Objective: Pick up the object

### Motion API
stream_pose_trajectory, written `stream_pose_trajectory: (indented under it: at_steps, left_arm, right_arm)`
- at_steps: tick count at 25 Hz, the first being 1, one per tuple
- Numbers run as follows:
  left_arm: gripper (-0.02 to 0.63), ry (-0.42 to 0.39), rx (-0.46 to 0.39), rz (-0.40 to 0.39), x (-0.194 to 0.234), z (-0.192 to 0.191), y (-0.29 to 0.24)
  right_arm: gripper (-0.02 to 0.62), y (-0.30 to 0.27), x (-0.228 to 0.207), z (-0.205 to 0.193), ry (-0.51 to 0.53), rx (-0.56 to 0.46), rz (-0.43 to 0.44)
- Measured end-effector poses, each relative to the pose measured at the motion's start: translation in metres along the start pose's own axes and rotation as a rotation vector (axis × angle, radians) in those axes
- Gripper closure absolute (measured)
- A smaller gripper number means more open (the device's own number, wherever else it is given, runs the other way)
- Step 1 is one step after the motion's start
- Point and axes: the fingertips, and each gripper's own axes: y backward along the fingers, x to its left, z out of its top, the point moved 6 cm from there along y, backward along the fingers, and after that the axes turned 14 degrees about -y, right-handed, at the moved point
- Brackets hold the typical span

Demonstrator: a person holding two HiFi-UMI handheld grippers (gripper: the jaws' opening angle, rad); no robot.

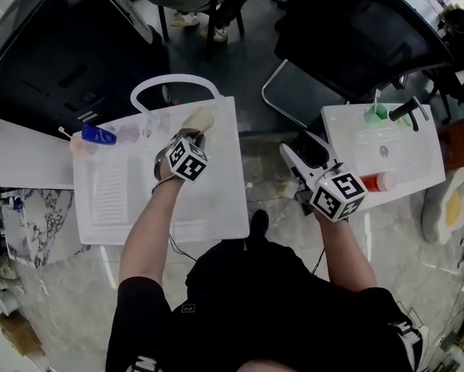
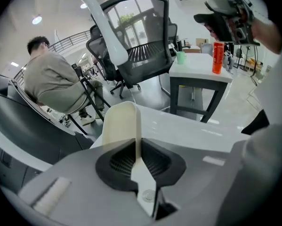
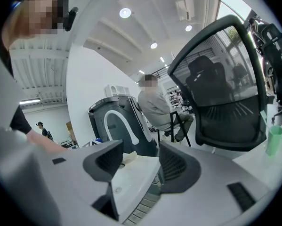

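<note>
The object is a flat cream-coloured piece with a rounded end, at the far edge of the white tray. My left gripper is shut on it. In the left gripper view the cream piece stands on edge, pinched between the dark pads of the left gripper. My right gripper hangs in the gap between the two tables, open. Nothing is between the jaws of the right gripper.
A blue bottle lies at the tray's far left, and a white arched handle rises behind it. The small white table at right holds a green cup and an orange bottle. Office chairs stand beyond.
</note>
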Motion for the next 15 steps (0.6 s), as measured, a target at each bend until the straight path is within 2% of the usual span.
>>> stream_pose_trajectory:
  at_steps: [7, 15]
  left_arm:
    - [0.565, 0.145, -0.057, 0.043, -0.006, 0.009, 0.053]
    - [0.565, 0.305, -0.148, 0.130, -0.013, 0.012, 0.117]
  right_arm:
    - [0.382, 0.011, 0.007, 0.017, 0.017, -0.014, 0.074]
    - [0.408, 0.010, 0.017, 0.024, 0.053, -0.009, 0.166]
